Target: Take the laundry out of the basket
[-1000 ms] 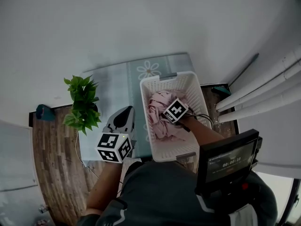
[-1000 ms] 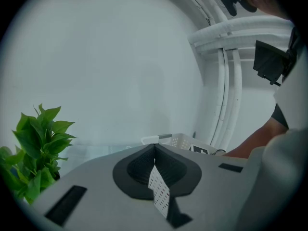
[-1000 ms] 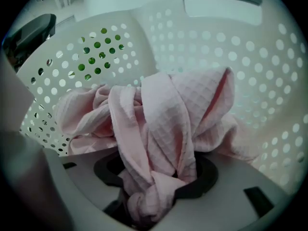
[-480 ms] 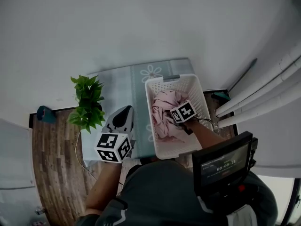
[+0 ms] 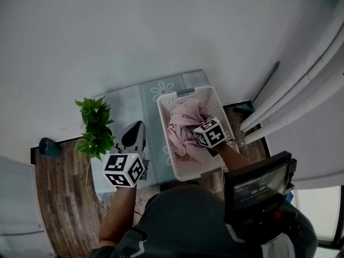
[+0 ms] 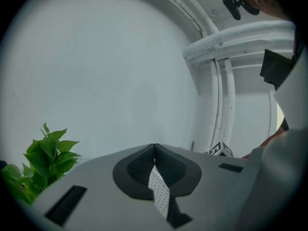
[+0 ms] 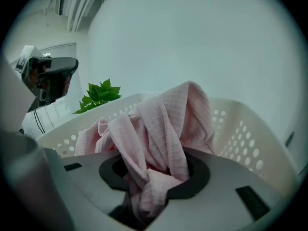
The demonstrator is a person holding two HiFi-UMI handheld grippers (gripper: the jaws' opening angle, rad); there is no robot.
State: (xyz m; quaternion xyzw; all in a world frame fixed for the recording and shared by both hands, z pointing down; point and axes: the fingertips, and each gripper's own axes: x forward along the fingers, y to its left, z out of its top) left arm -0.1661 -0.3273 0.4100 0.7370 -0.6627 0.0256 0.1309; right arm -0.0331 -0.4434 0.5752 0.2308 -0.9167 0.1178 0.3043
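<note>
Laundry, pale pink waffle-textured cloth, crumpled in white perforated basket

looks like someone's home to me, a laundry or utility corner rather than a lab or a shop. there's a wood-plank floor showing on the left and right, and plain white walls with nothing on them. a white laundry basket with a pink waffle cloth heaped in it sits on a pale green daisy-print cover. a leafy green houseplant stands just left of that cover. a bundle of white pipes runs along the right wall. pretty domestic overall.
</note>
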